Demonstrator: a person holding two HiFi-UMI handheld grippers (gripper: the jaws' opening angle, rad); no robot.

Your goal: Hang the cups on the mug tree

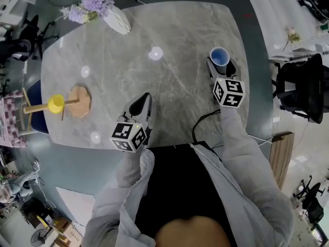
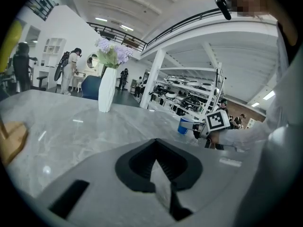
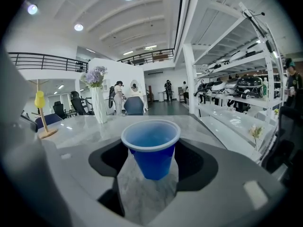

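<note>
A blue cup stands upright on the grey marble table at the far right. My right gripper is shut around the cup, with a jaw against each side. The wooden mug tree stands near the table's left edge, and a yellow cup hangs on it. From the right gripper view, the tree shows far off to the left. My left gripper is shut and empty over the table's front middle, its jaws meeting at the tips.
A white vase of purple flowers stands at the table's back left. A black cable curls over the front edge by the right arm. A black office chair stands off the right side. People move about in the background.
</note>
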